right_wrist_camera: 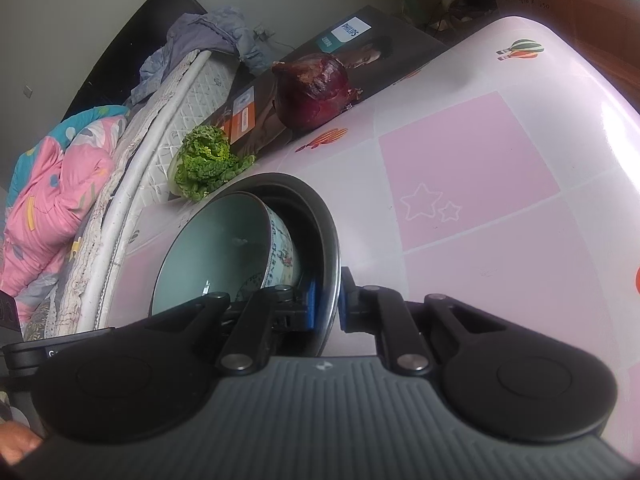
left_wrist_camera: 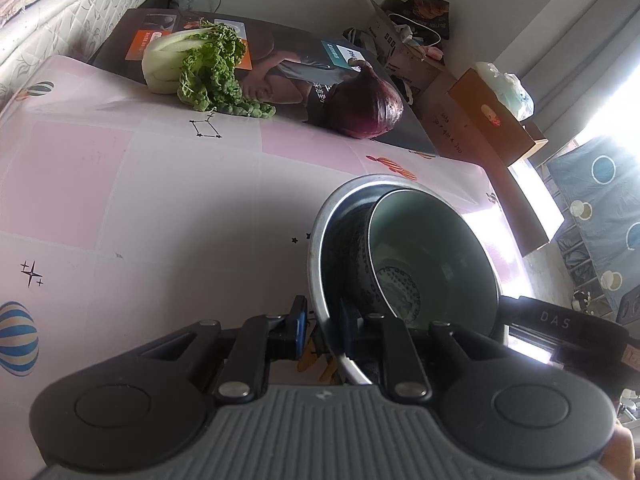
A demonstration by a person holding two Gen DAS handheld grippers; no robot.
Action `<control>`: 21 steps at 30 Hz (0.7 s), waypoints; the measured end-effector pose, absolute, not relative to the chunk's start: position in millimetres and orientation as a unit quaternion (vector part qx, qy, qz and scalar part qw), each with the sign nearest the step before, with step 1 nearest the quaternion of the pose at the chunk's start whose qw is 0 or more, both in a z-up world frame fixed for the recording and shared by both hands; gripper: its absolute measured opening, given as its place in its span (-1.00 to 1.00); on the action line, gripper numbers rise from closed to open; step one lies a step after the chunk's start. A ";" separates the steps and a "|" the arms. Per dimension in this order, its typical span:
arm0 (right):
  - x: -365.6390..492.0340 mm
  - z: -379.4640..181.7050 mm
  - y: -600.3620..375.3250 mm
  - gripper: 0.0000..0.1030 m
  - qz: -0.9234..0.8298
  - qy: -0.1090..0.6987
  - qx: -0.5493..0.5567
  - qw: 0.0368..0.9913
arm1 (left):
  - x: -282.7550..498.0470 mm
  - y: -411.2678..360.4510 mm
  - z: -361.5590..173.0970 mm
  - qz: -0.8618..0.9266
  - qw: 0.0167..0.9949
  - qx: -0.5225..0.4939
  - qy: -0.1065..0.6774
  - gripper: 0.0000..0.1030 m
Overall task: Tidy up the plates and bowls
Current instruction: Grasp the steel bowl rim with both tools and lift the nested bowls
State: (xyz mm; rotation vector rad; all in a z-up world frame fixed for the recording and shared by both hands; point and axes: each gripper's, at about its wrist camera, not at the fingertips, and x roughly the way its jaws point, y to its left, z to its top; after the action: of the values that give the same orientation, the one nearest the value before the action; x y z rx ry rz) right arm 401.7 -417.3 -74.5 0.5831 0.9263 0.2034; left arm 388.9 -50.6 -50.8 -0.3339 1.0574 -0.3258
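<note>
Right gripper (right_wrist_camera: 325,300) jaws clamped on metal bowl (right_wrist_camera: 329,236) rim; ceramic bowl (right_wrist_camera: 224,240) inside.

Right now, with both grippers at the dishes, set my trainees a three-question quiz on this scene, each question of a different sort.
1. True or false: the ceramic bowl sits inside the metal basin.
2. Multiple choice: the left gripper is shut on A) the red onion B) the metal basin's rim C) the leafy cabbage.
3. Fill in: the onion rests on a printed ____, which lies on the pink table.

Key: 1 true. 2 B. 3 box.
</note>
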 end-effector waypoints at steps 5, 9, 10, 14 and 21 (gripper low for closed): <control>399.3 -75.8 -418.0 -0.81 0.101 0.431 0.277 0.853 | 390.0 -52.9 -49.5 -0.151 0.836 -0.159 0.503 -0.77; 396.7 -75.0 -417.6 -0.81 0.102 0.428 0.274 0.855 | 389.4 -52.4 -50.4 -0.152 0.836 -0.160 0.503 -0.77; 396.7 -74.9 -417.6 -0.81 0.102 0.428 0.273 0.856 | 389.0 -52.9 -50.4 -0.153 0.836 -0.159 0.502 -0.77; 395.0 -74.4 -418.6 -0.81 0.101 0.427 0.273 0.856 | 389.0 -53.8 -51.0 -0.155 0.835 -0.159 0.504 -0.77; 392.6 -73.5 -422.6 -0.81 0.098 0.426 0.282 0.854 | 388.9 -57.6 -50.9 -0.158 0.834 -0.160 0.505 -0.77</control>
State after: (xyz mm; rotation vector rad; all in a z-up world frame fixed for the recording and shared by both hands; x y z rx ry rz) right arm 392.6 -422.6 -73.5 0.5923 0.8958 0.2064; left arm 388.9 -57.6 -50.9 -0.3380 1.0695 -0.3354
